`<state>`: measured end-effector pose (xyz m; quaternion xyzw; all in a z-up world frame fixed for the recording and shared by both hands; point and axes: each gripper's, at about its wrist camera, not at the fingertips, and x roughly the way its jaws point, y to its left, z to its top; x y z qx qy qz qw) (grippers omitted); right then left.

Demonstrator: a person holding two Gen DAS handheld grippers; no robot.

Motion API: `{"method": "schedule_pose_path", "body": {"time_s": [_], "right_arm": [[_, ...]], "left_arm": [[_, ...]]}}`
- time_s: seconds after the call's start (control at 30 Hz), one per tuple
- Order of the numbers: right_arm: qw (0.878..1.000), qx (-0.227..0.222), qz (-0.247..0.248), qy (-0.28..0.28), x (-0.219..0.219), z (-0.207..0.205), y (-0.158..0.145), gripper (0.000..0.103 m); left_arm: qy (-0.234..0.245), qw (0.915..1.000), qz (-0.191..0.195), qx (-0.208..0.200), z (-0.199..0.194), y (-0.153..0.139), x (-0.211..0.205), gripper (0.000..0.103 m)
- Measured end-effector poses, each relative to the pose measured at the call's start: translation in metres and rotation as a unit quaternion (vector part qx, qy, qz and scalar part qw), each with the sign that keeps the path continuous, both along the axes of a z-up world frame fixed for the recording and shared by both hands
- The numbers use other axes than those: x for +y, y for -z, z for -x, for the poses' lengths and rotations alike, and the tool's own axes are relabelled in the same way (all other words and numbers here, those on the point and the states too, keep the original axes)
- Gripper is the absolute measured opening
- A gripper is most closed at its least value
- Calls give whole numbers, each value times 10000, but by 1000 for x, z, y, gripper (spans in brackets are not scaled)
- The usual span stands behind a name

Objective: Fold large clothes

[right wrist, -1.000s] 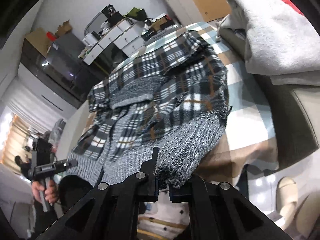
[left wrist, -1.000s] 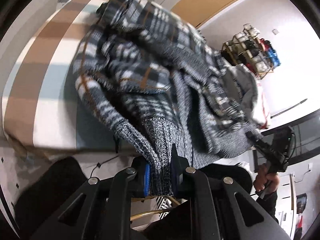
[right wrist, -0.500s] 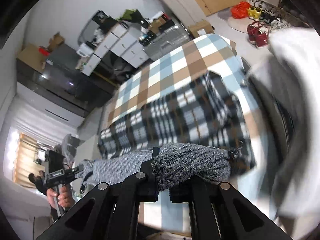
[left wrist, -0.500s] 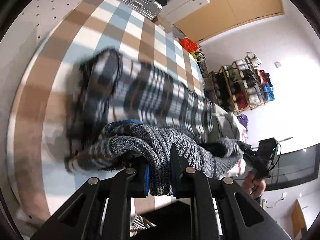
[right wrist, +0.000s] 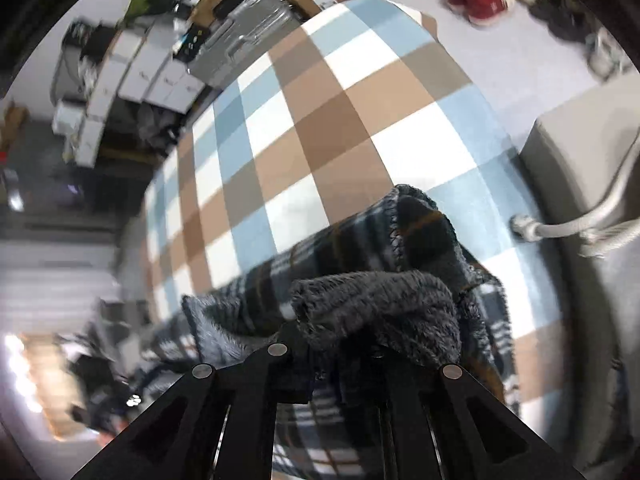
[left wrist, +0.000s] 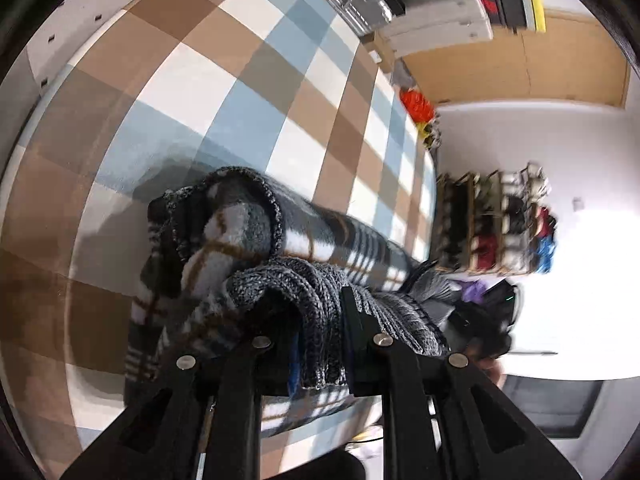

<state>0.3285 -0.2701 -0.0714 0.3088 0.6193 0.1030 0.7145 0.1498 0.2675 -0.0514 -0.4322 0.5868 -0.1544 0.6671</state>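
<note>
Grey knit hem [left wrist: 320, 320] of the plaid garment [left wrist: 304, 236] sits pinched between both grippers' fingers [left wrist: 352, 320].

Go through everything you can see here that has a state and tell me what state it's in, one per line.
left claw: shut on the grey knit edge of the plaid garment.
right claw: shut on the garment's fuzzy grey edge.
plaid garment: bunched into a thick roll lying across the bed, held at both ends.
checkered bed cover: spread flat, bare beyond the roll.
silver suitcase: closed, beyond the bed's far end.
</note>
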Motion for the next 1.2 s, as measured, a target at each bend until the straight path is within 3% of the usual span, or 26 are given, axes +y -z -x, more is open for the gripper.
{"method": "schedule_pose_path", "body": {"time_s": [0.1, 0.17, 0.23, 0.33, 0.4, 0.5, 0.6, 0.73, 0.83, 0.93, 1.03, 1.2], "right_arm": [[9988, -268, -329, 228, -17, 3, -4, 15], [9925, -481, -890, 684, -33, 12, -11, 28], [9783, -851, -1480, 1170, -49, 25, -22, 59], [9788, -1564, -778, 1067, -51, 43, -56, 65], [9795, -1878, -327, 657, -38, 58, -76, 67], [9724, -2288, 424, -176, -9, 80, -93, 82], [9518, -2443, 1516, -1069, 30, 96, -88, 82], [9265, -2317, 2254, -1928, 70, 115, -58, 82], [9052, -2367, 2632, -2351, 96, 118, -39, 81], [8928, -2313, 2966, -2479, 108, 108, -21, 81], [8945, -2093, 3162, -2368, 103, 87, -3, 81], [9241, -1746, 2685, -2087, 78, 58, 17, 83]], "left_arm": [[-41, 9998, -96, -174, 1, -14, 4, 19], [-409, 9981, -106, -446, 6, -25, 9, 33], [-801, 9946, -162, -644, 7, -31, 15, 62], [-1023, 9895, -684, -758, 11, -38, 10, 65], [-919, 9882, -891, -836, 19, -44, 5, 65], [-753, 9852, -1150, -1024, 36, -59, -8, 65], [-303, 9818, -1426, -1216, 48, -68, -36, 65], [449, 9737, -1783, -1346, 41, -60, -74, 65], [835, 9610, -2383, -1130, 27, -35, -95, 65], [830, 9466, -2936, -1042, 14, -13, -95, 65], [710, 9559, -2707, -887, 2, 3, -82, 65], [712, 9620, -2393, -1102, -4, 9, -65, 65]]}}
